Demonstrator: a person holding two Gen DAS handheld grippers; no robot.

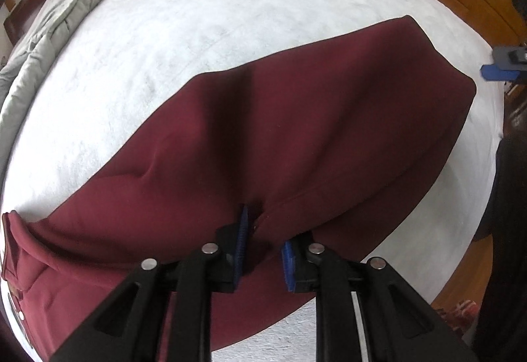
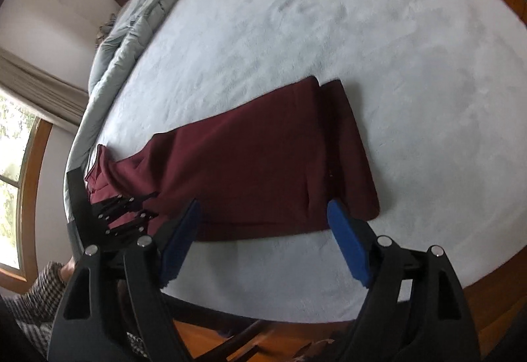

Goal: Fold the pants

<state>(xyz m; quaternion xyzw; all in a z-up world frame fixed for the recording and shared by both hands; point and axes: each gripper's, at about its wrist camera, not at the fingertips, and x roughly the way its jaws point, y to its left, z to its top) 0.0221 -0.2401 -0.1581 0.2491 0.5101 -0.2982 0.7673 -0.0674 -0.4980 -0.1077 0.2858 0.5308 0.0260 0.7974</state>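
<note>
On bed [image 2: 329,16]: maroon pants [image 2: 263,164] folded; left tongs [image 1: 263,246] pinching fabric.

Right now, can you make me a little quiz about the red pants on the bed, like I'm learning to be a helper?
1. True or false: the right gripper is squeezing the pants.
2. Which gripper pinches the pants cloth? A) left B) right C) both
3. Fill in: the rumpled grey blanket lies along the far edge of the ____.

Key:
1. False. Its jaws stand wide apart above the white bed, with nothing pressed between them.
2. A. The left gripper is shut on a fold of the cloth.
3. Bed.
</note>
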